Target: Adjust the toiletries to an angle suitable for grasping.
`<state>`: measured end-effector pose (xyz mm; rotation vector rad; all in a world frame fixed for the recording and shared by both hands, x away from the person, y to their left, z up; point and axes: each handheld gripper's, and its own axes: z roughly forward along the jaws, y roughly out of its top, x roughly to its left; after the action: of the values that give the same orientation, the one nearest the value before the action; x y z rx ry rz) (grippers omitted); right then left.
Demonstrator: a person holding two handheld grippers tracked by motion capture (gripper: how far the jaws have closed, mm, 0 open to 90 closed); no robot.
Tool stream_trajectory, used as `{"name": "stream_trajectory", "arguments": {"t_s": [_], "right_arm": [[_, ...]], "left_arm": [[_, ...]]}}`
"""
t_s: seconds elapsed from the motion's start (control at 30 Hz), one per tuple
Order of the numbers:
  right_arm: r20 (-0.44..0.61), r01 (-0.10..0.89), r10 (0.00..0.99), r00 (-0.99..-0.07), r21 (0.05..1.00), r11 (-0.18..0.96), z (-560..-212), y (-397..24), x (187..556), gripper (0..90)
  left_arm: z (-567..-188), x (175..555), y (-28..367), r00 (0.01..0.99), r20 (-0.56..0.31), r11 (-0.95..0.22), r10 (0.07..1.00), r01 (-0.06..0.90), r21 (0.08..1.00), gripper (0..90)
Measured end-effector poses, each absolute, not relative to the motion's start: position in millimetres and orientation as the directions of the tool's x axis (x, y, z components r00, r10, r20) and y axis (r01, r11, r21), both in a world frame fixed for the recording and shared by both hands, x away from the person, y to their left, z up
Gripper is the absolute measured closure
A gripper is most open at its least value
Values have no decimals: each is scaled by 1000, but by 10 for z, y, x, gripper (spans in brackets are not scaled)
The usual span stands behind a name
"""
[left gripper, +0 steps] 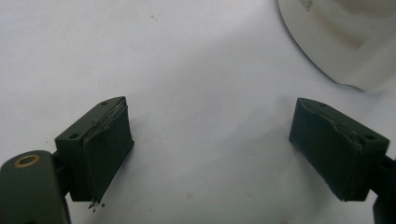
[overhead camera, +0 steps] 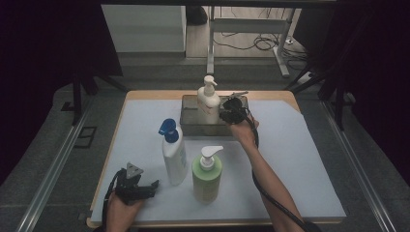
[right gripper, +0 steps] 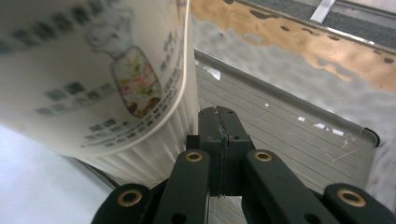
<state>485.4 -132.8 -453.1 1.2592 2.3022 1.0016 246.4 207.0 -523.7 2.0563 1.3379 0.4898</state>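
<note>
A white pump bottle (overhead camera: 209,99) with a printed label (right gripper: 93,70) stands in a grey tray (overhead camera: 188,113) at the back of the table. My right gripper (overhead camera: 226,115) is down in the tray just right of that bottle. In the right gripper view its jaws (right gripper: 219,126) are shut flat together with nothing between them, beside the bottle's base and over the ribbed tray floor (right gripper: 289,140). My left gripper (overhead camera: 151,188) rests near the front left edge and is open over the white mat (left gripper: 210,154), empty.
A white bottle with a blue spray cap (overhead camera: 174,154) and a green pump bottle (overhead camera: 207,176) stand on the mat at front centre. The white bottle's base (left gripper: 345,37) lies just ahead and right of the left jaws. The wooden table edge (right gripper: 299,46) runs behind the tray.
</note>
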Motion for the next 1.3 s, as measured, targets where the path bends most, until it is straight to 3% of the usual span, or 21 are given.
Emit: {"name": "stream_trajectory", "arguments": {"t_s": [1.3], "right_arm": [[51, 596, 813, -580, 707, 380, -4582, -1021, 4919, 894]], "left_arm": [[-5236, 2465, 2070, 416, -29, -288, 909, 675, 679, 125]]}}
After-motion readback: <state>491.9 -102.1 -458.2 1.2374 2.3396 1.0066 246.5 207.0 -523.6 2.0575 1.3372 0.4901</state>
